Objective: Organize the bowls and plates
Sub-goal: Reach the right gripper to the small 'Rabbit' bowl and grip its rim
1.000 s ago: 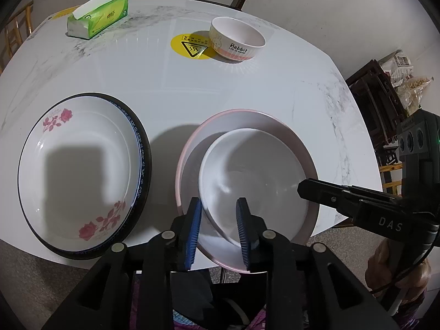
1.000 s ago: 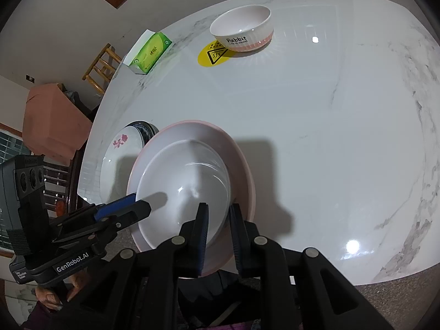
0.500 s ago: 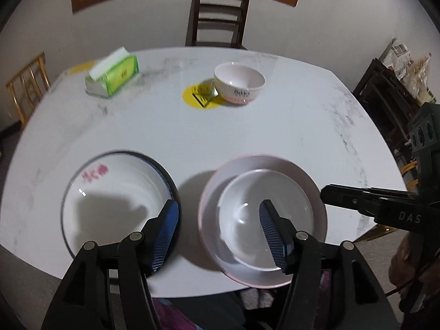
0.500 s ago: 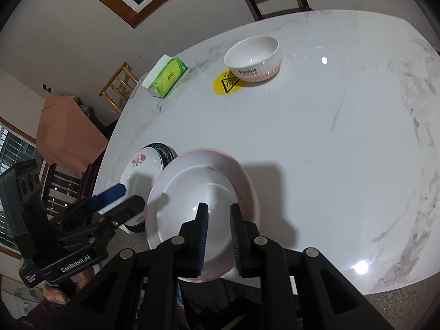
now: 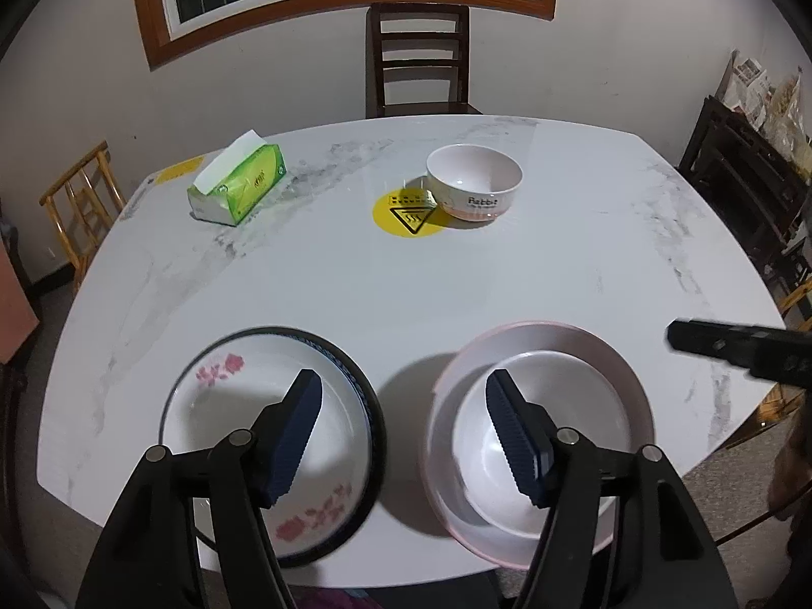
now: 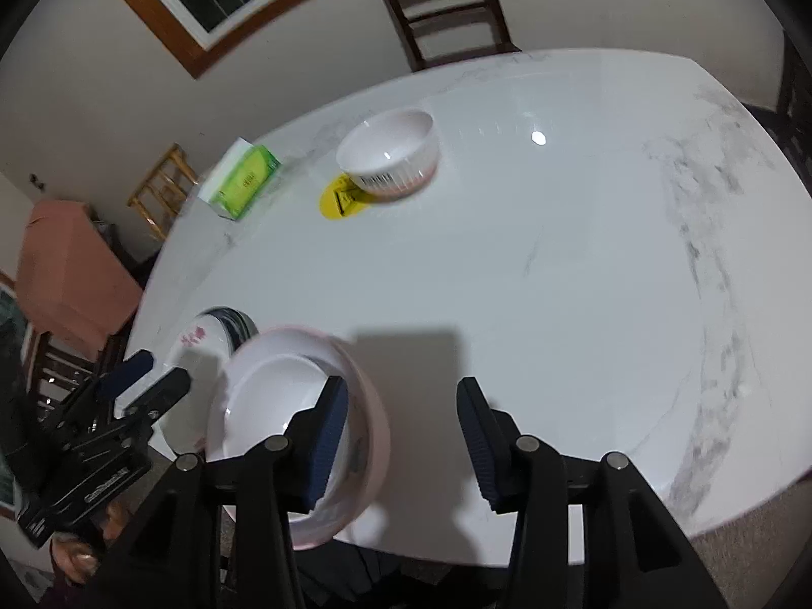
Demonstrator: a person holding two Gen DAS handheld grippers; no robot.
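Observation:
A pink-rimmed plate (image 5: 624, 355) with a white bowl (image 5: 573, 396) nested in it sits at the table's near edge; both show in the right wrist view, plate (image 6: 373, 406) and bowl (image 6: 269, 396). A dark-rimmed flowered plate (image 5: 218, 380) lies to its left, partly seen in the right wrist view (image 6: 203, 332). A small white "Rabbit" bowl (image 5: 474, 182) stands far across the table (image 6: 388, 152). My left gripper (image 5: 403, 391) is open above the gap between the two plates. My right gripper (image 6: 403, 406) is open and empty, just right of the pink plate.
The white marble table (image 5: 355, 279) carries a green tissue box (image 5: 238, 185) at the far left and a yellow warning sticker (image 5: 406, 215) beside the small bowl. A dark chair (image 5: 418, 61) stands behind the table, a wooden chair (image 5: 83, 203) to the left.
Both grippers have pulled up and back from the stacked bowl and plate. The left opened first, the right opened in the last half second. The stack stays on the table.

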